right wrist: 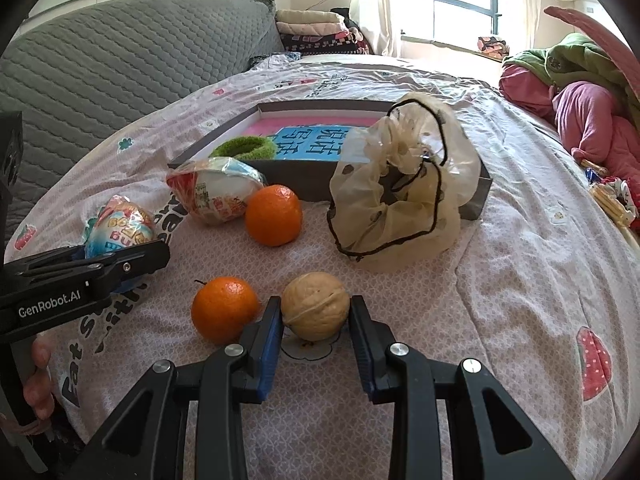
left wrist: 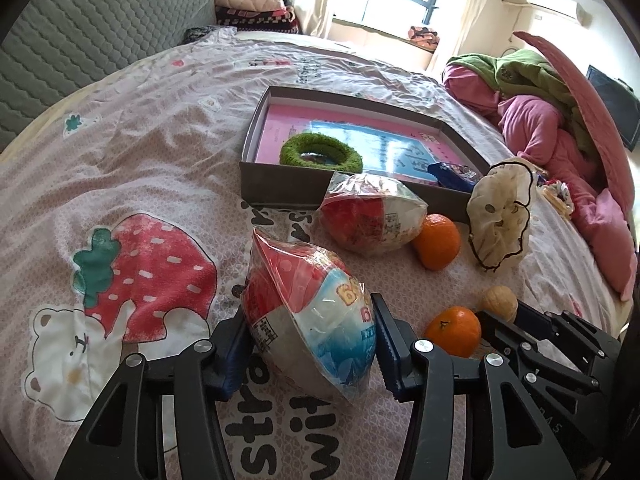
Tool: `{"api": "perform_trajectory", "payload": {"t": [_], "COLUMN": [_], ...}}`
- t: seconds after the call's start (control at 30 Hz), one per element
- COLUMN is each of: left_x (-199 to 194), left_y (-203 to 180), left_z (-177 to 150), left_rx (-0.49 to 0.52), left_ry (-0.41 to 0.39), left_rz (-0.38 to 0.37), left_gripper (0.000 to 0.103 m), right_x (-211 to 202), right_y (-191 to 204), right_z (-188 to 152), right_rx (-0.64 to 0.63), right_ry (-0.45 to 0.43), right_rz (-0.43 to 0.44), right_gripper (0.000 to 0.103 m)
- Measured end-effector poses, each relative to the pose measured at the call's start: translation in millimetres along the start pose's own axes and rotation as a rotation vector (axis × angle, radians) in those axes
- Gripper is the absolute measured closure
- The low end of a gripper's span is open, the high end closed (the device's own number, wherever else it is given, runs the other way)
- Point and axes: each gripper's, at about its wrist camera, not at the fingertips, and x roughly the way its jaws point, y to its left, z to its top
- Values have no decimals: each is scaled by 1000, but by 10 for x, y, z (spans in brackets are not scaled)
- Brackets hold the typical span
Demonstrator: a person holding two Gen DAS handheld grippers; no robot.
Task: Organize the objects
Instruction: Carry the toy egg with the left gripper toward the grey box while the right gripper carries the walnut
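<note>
The bed sheet [right wrist: 500, 280] is matt printed cloth, creased, and the headboard [left wrist: 92, 24] is quilted grey fabric. Both wrapped eggs [left wrist: 308, 320] [left wrist: 372, 212] are sealed in glossy, crinkled clear plastic film; the walnut [right wrist: 315, 305] has a rough, dull shell and the oranges [right wrist: 224, 308] [right wrist: 273, 215] a finely pitted skin. The box [left wrist: 280, 184] is matt grey cardboard, the ring [left wrist: 320, 152] fuzzy green pile, the scrunchie [right wrist: 400, 188] sheer fabric.

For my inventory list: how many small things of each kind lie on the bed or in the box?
Round orange tangerines: 2
Plastic-wrapped toy eggs: 2
Tan walnut: 1
Fuzzy green ring: 1
Sheer cream scrunchie: 1
Blue packet: 1
Total: 8
</note>
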Motion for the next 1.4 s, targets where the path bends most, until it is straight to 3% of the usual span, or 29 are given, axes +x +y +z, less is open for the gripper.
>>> {"api": "perform_trajectory", "payload": {"t": [1.4], "left_x": [-549], "left_y": [-159], "left_z": [109], "left_rx": [75], "left_ry": [-180], "left_rz": [-20], "left_gripper": [48], "right_x": [-556], "right_y": [164], "right_z": [261], "right_rx": [-13], "right_ry": [-187], "right_rz": [-2], "right_gripper": [70]}}
